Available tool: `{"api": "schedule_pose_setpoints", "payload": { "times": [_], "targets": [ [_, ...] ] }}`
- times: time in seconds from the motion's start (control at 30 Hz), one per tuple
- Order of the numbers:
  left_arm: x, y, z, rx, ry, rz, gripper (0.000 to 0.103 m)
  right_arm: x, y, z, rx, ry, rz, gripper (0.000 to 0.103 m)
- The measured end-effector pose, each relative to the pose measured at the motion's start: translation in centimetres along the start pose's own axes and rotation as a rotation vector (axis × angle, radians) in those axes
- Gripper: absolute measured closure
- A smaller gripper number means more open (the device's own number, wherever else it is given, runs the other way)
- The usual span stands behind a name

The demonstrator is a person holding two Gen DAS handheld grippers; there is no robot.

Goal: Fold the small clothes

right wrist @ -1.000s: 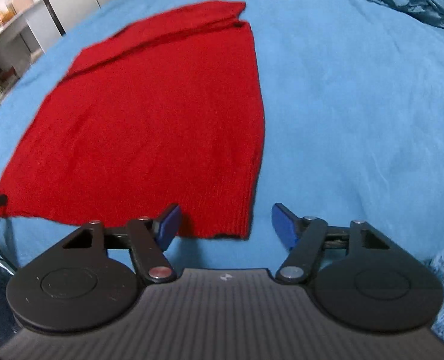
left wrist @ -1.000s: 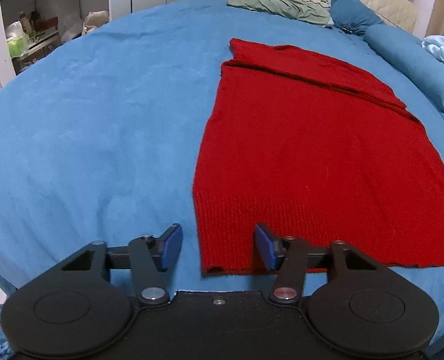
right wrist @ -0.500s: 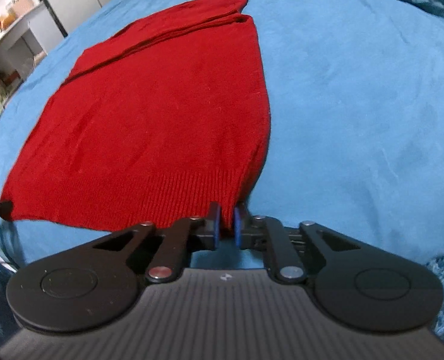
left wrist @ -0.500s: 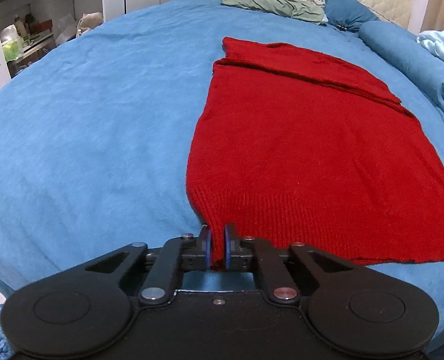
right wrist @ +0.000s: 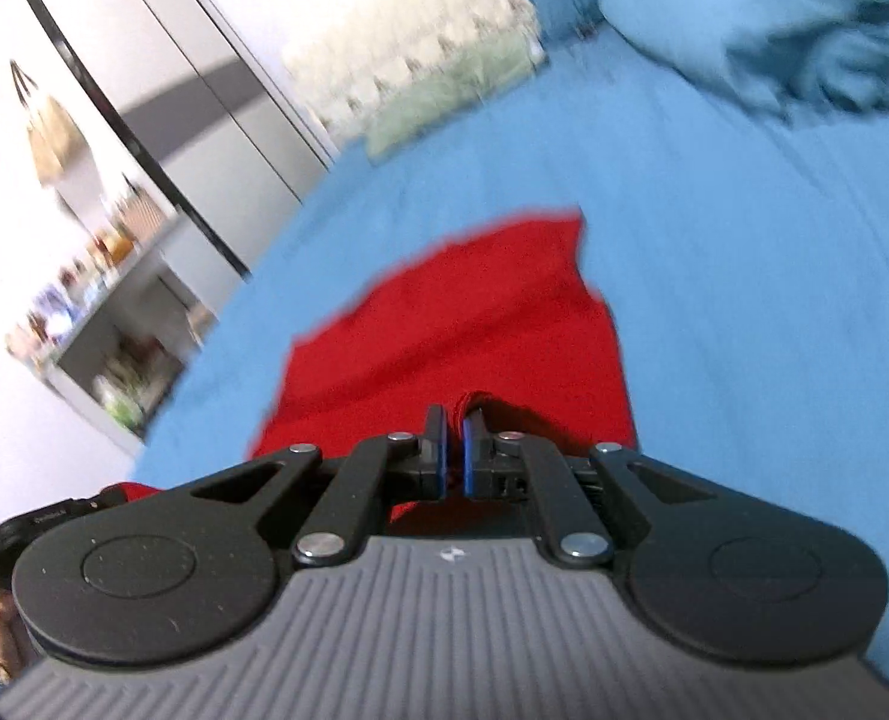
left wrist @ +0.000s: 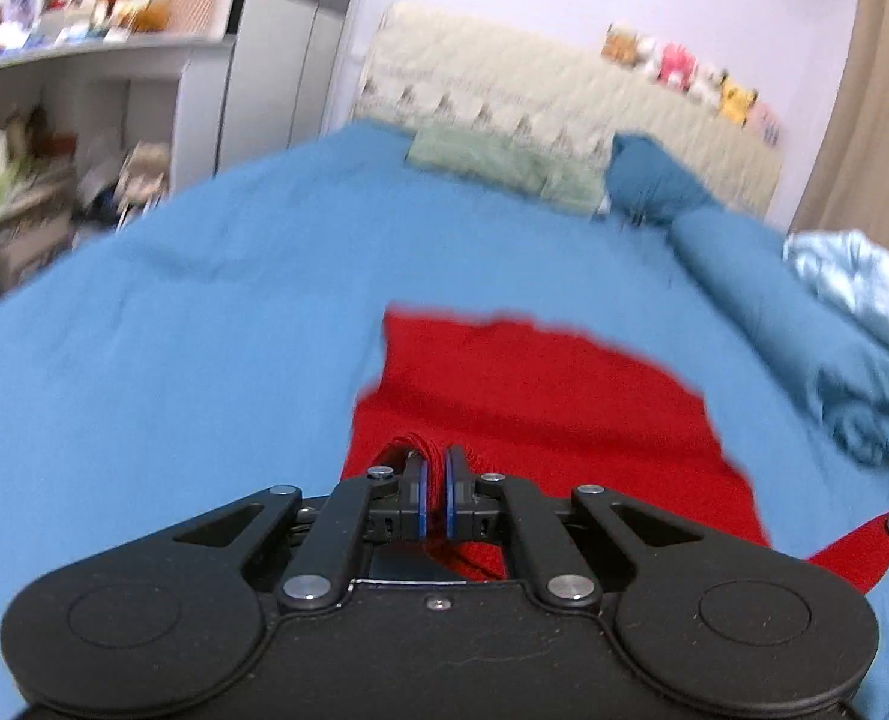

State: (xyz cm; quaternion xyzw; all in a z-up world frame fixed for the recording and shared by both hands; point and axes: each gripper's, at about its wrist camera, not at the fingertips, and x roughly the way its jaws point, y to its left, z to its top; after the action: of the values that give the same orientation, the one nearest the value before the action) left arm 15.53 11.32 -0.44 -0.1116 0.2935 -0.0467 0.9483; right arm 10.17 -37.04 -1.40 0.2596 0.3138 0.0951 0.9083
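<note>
Covering the bed: blue sheet (left wrist: pixel 174 360) under red sweater (left wrist: pixel 534 396).
Room: cluttered shelves (left wrist: pixel 54 138), headboard (left wrist: pixel 504 90).
Left view only: plush toys (left wrist: pixel 684 69).
Jaws: left gripper (left wrist: pixel 436 501) and right gripper (right wrist: pixel 454 456) both clamp the sweater's hem.

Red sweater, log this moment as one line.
step: fold | left gripper: shut on red sweater hem corner | right gripper: shut on other hem corner | hem: lifted off blue bed | fold: not yet laid

I see a plain red sweater (left wrist: pixel 540 396) on a blue sheet (left wrist: pixel 174 348), black grippers with blue pads (left wrist: pixel 421 498), a cream headboard (left wrist: pixel 564 102).
</note>
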Motion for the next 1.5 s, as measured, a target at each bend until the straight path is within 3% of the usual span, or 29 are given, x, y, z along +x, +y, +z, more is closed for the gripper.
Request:
{"api": "schedule_pose_setpoints", "payload": {
  "times": [0.13, 0.3, 0.47, 0.6, 0.7, 0.73, 0.77, 0.8, 0.83, 0.9, 1.03, 1.17, 1.23, 1.37, 1.5],
  "targets": [
    [6.4, -1.2, 7.4, 0.056, -0.076, 0.019, 0.098, 5.4, 0.3, 8.8, -0.007, -0.065, 0.026, 0.083],
    [19.2, -1.6, 13.2, 0.066, -0.036, 0.086, 0.098, 17.1, -1.4, 17.3, -0.014, -0.047, -0.04, 0.083],
    [32.1, 0.2, 12.3, -0.034, 0.08, 0.124, 0.098, 29.4, -5.5, 18.8, 0.01, 0.018, -0.125, 0.083],
    [37.4, 1.4, 11.3, -0.072, 0.138, 0.152, 0.098, 35.6, -7.6, 18.3, 0.021, 0.043, -0.148, 0.083],
    [38.5, 1.8, 11.5, -0.093, 0.154, 0.144, 0.094, 37.6, -8.7, 18.7, 0.027, 0.044, -0.148, 0.078],
    [38.2, 1.6, 11.7, -0.088, 0.148, 0.14, 0.087, 37.9, -8.9, 18.9, 0.037, 0.038, -0.161, 0.073],
    [37.3, 1.4, 11.9, -0.066, 0.13, 0.139, 0.067, 37.7, -8.7, 19.0, 0.044, 0.033, -0.164, 0.053],
    [36.2, 0.6, 11.8, -0.035, 0.11, 0.14, 0.055, 37.1, -8.6, 18.8, 0.037, 0.021, -0.162, 0.031],
    [34.7, -0.1, 11.6, 0.011, 0.084, 0.145, 0.04, 36.4, -8.1, 18.4, 0.012, -0.002, -0.164, 0.024],
    [31.7, -1.6, 10.5, 0.102, 0.059, 0.122, 0.033, 34.2, -6.2, 16.8, -0.064, -0.033, -0.138, 0.014],
    [30.0, -3.8, 6.4, 0.232, 0.206, 0.032, 0.027, 33.4, -3.5, 13.0, -0.096, 0.086, -0.062, 0.01],
    [31.4, -2.7, 2.5, 0.253, 0.348, 0.081, 0.024, 35.6, -4.1, 9.6, -0.13, 0.2, -0.144, 0.011],
    [31.4, -1.6, 1.8, 0.223, 0.327, 0.048, 0.019, 35.2, -5.3, 8.7, -0.12, 0.165, -0.132, 0.012],
    [31.7, -2.7, 1.6, 0.249, 0.367, 0.058, 0.008, 35.8, -5.0, 8.9, -0.128, 0.174, -0.14, 0.011],
    [31.1, -4.6, 2.3, 0.246, 0.382, 0.13, 0.011, 35.9, -4.6, 10.4, -0.142, 0.211, -0.143, 0.011]
  ]
}}
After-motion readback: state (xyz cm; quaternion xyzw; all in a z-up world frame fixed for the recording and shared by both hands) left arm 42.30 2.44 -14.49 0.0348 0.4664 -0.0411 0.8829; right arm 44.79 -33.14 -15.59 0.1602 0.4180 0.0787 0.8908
